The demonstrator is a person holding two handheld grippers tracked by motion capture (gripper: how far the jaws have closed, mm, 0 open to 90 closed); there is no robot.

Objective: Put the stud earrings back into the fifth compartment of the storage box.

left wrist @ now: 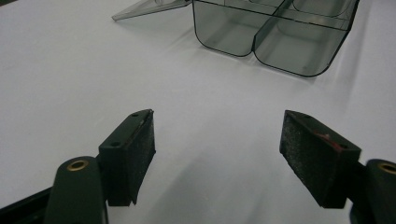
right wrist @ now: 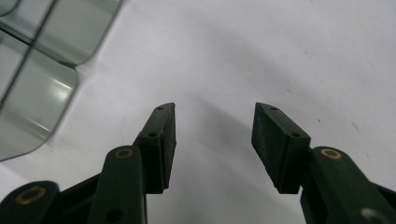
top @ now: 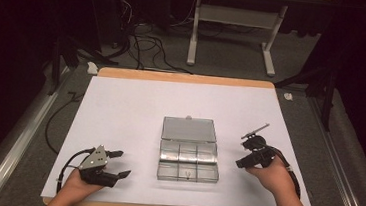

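Two tools flank one box on our white-covered wooden desk (top: 121, 102). At the left, our left tool (top: 121, 164) rests low near the front edge, its black jaws wide apart with nothing between them; the left gripper view shows its pads (left wrist: 140, 149) over bare white sheet, the box just ahead. In the middle sits the clear, smoky-grey plastic compartment box (top: 188, 158), its hinged lid (top: 189, 129) lying open flat behind six compartments. One front compartment holds something tiny that we cannot identify. At the right, our right tool (top: 243, 149) hovers just beside the box, jaws likewise apart and empty, as the right gripper view confirms (right wrist: 212, 140). We judge the box light, stiff and slippery, likely to skate on the sheet; its thin outer wall or the lid's free edge looks the best hold.
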